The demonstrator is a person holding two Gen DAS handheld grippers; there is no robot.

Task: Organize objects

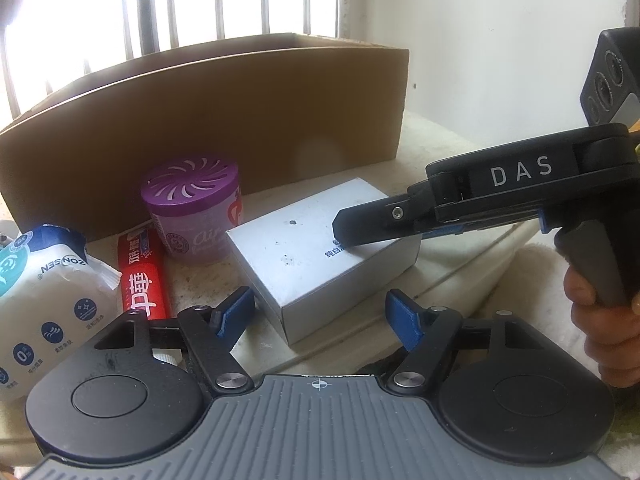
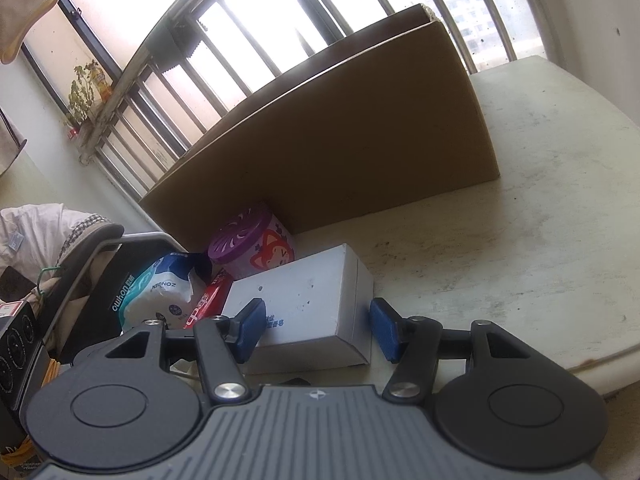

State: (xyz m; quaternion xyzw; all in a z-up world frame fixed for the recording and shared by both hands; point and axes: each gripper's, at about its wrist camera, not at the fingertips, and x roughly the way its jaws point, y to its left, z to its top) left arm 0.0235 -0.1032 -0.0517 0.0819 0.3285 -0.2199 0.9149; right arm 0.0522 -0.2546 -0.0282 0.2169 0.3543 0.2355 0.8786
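We have the white carton lying just in front of the cardboard box, and our right gripper straddles its near end, jaws parted, pads beside the short sides; whether they press, we cannot tell. It looks light, stiff and smooth, so the narrow width suits a grip. Our left gripper hangs open before the carton's corner, holding nothing. Only the left view shows a hand and the toothpaste box's length.
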